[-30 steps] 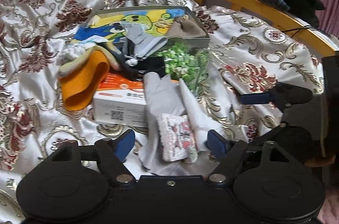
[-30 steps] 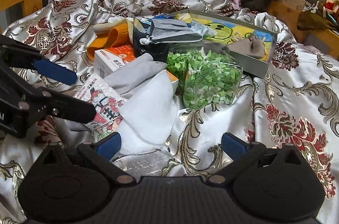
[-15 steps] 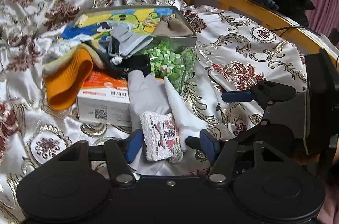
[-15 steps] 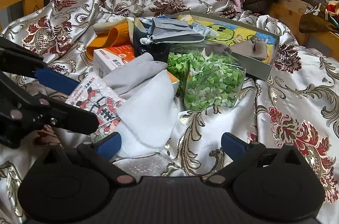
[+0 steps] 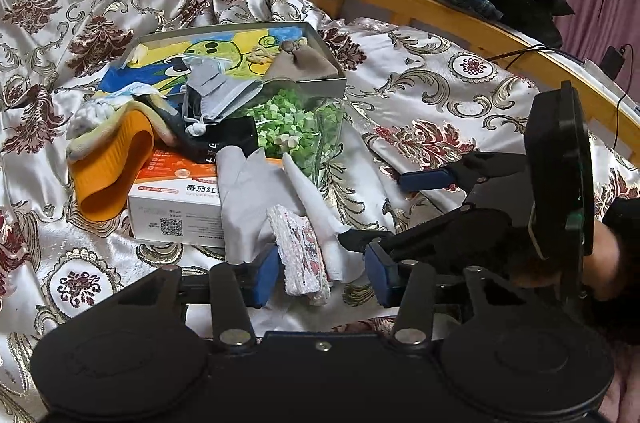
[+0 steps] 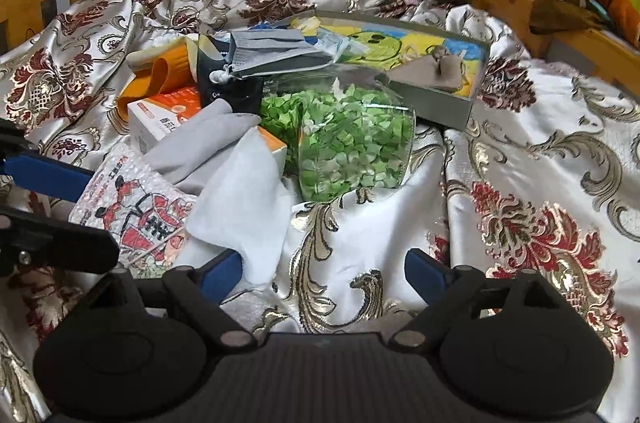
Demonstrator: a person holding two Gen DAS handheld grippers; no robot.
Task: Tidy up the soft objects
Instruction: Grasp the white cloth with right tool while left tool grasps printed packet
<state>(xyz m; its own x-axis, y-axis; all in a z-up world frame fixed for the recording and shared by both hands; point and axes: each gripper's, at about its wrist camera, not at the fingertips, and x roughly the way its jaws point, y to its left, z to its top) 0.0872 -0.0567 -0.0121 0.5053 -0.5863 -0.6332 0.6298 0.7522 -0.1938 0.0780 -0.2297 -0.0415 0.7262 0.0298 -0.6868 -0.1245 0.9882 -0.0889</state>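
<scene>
My left claw (image 5: 322, 273) stands spread around the bubble pouch (image 5: 301, 255); light, squashy, slippery, so I'd pinch its near edge at six o'clock.

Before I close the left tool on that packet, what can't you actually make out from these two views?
- Packet underside: left view, hidden against the bedspread.
- Left tool contact: fingers flank the packet, touching unclear.
- Orange box print: too small, partly covered by grey cloth.

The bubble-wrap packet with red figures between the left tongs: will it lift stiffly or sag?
The bubble-wrap packet looks padded, so it will probably compress and bend. It seems light. It rests against the white cloth, which might drag along. The left tongs are open around it.
</scene>
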